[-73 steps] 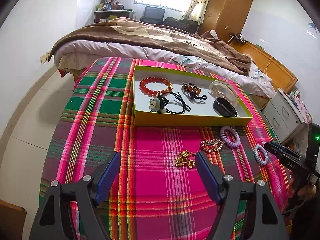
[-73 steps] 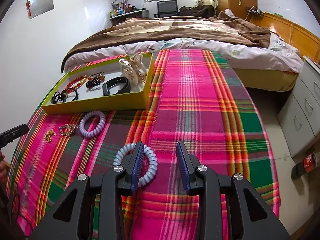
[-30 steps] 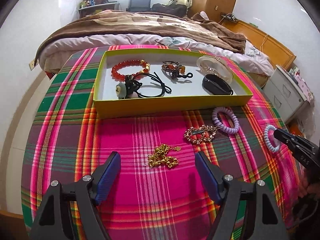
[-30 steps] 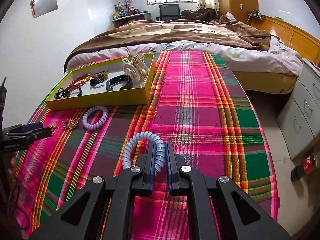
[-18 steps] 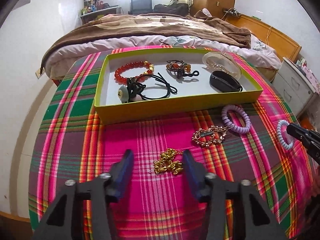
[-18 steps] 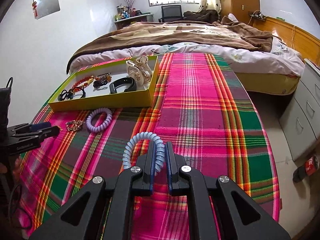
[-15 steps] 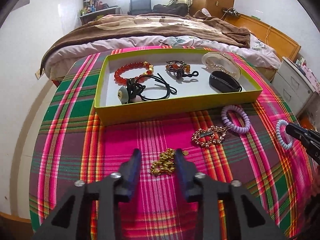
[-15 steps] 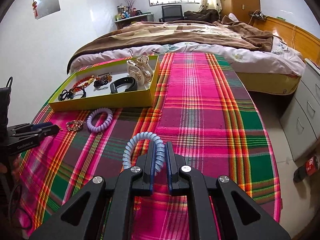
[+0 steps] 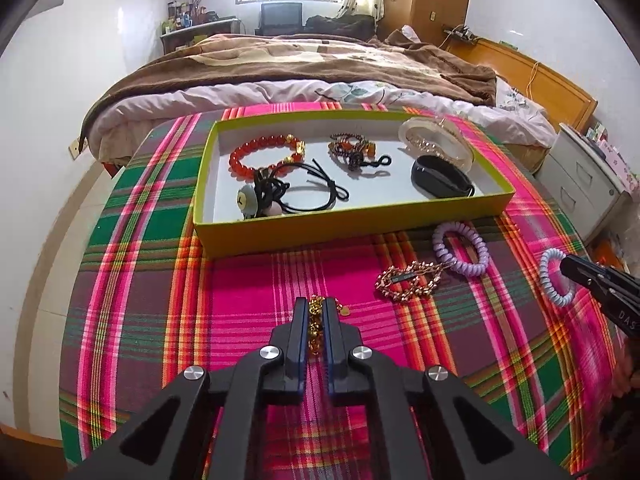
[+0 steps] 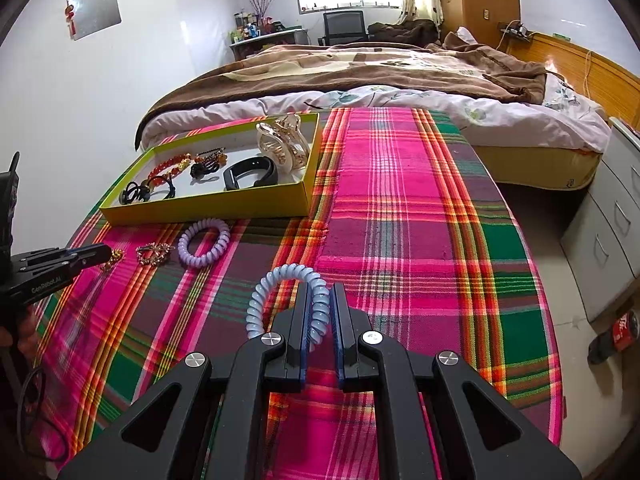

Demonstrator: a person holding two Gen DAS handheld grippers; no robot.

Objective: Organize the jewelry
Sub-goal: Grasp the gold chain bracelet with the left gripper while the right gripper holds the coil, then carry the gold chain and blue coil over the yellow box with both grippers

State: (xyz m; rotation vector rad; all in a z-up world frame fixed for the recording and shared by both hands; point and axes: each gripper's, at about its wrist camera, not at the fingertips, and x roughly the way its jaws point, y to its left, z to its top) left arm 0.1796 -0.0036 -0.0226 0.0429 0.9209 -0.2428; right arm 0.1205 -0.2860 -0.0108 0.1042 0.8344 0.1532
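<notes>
While both grippers are closed, different pieces are held. A gold chain (image 9: 315, 322) is clenched between the fingers of the left gripper (image 9: 315, 308), low over the plaid cloth (image 9: 248, 280); whether the chain is lifted off the cloth cannot be told. A blue coil tie (image 10: 288, 300) is pinched by the right gripper (image 10: 320, 300), its free loop sticking out to the left of the fingers. Two pieces are left on the cloth in front of the tray (image 9: 352, 228): a purple coil tie (image 9: 460, 248) near the tray's front wall and a rose-gold bracelet (image 9: 408, 278) just beside it, nearly touching. Inside the tray are seen a red bead bracelet (image 9: 264, 154), a black hair tie (image 9: 304, 196) with a round charm, a dark beaded piece (image 9: 352, 152), a black band (image 9: 440, 178) and a clear hair claw (image 9: 436, 142). A bed (image 9: 320, 64) is seen behind the table.
</notes>
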